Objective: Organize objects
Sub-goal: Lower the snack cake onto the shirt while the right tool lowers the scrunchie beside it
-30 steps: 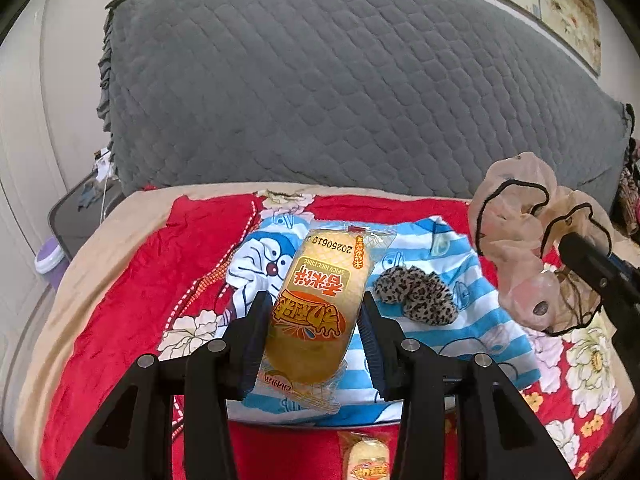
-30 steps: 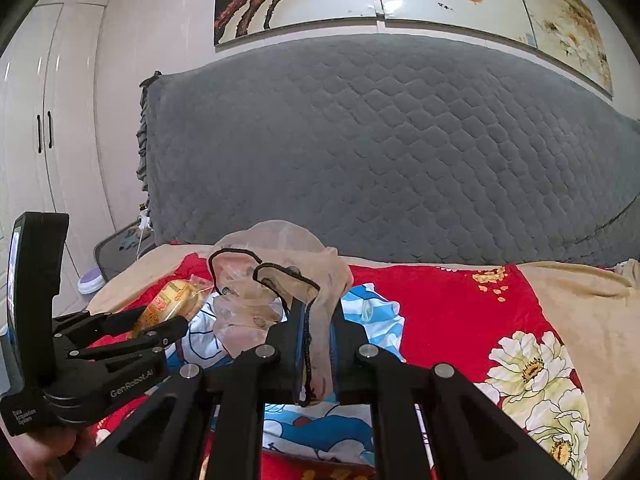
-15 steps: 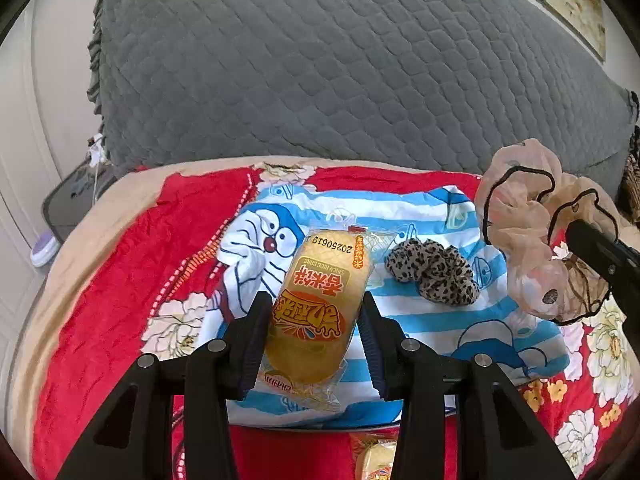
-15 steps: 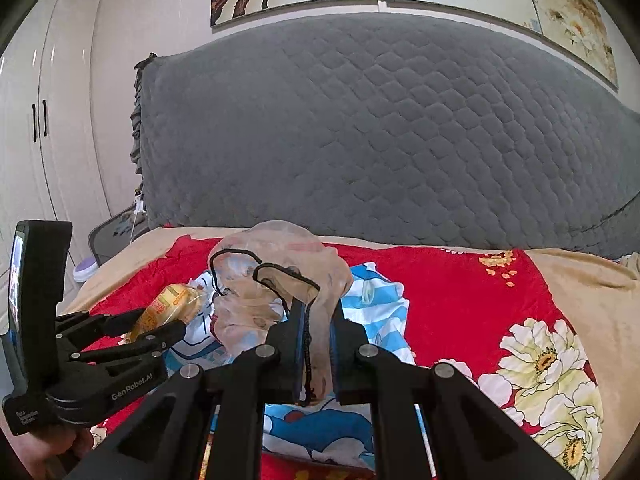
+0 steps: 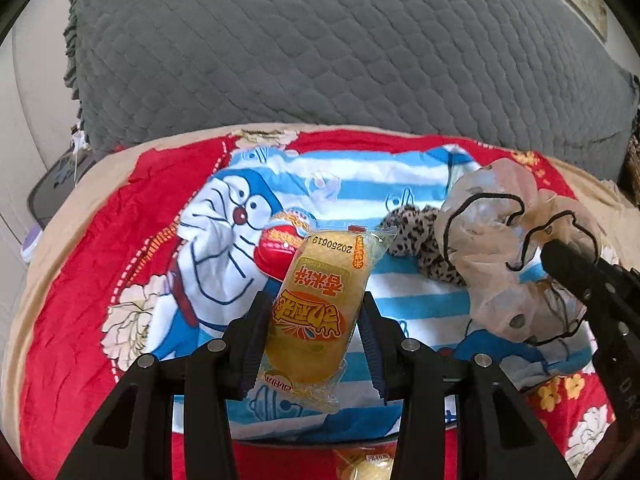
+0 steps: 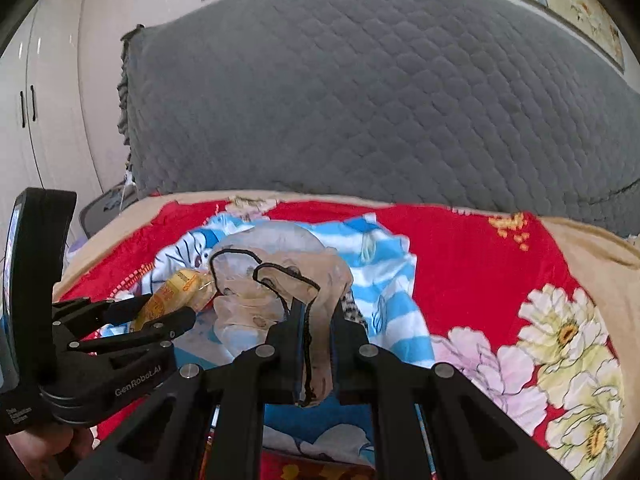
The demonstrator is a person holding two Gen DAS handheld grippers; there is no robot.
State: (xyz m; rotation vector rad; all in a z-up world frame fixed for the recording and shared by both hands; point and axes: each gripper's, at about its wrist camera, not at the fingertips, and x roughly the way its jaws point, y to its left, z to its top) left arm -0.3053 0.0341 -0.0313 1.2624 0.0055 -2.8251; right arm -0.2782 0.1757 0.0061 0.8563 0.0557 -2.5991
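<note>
My left gripper [image 5: 314, 320] is shut on a yellow wrapped rice-cake snack [image 5: 316, 312], held above a blue-striped cartoon cloth [image 5: 352, 200]. On that cloth lie a red-lidded snack cup [image 5: 278, 246] and a leopard-print scrunchie [image 5: 420, 236]. My right gripper [image 6: 318, 320] is shut on a sheer beige scrunchie with black trim [image 6: 276, 280]; the same scrunchie [image 5: 512, 256] hangs at the right of the left wrist view. In the right wrist view the left gripper [image 6: 160, 312] with the snack [image 6: 172, 296] shows at the left.
The cloth lies on a red floral blanket [image 5: 80, 280] over a bed. A grey quilted headboard [image 5: 320, 48] rises behind. Another wrapped yellow snack [image 5: 368, 468] sits at the near edge. A grey tray [image 5: 52, 192] and white wardrobe doors [image 6: 36, 120] stand at the left.
Both grippers have come down toward the cartoon cloth with their loads still held. The red-lidded cup has come into view behind the snack.
</note>
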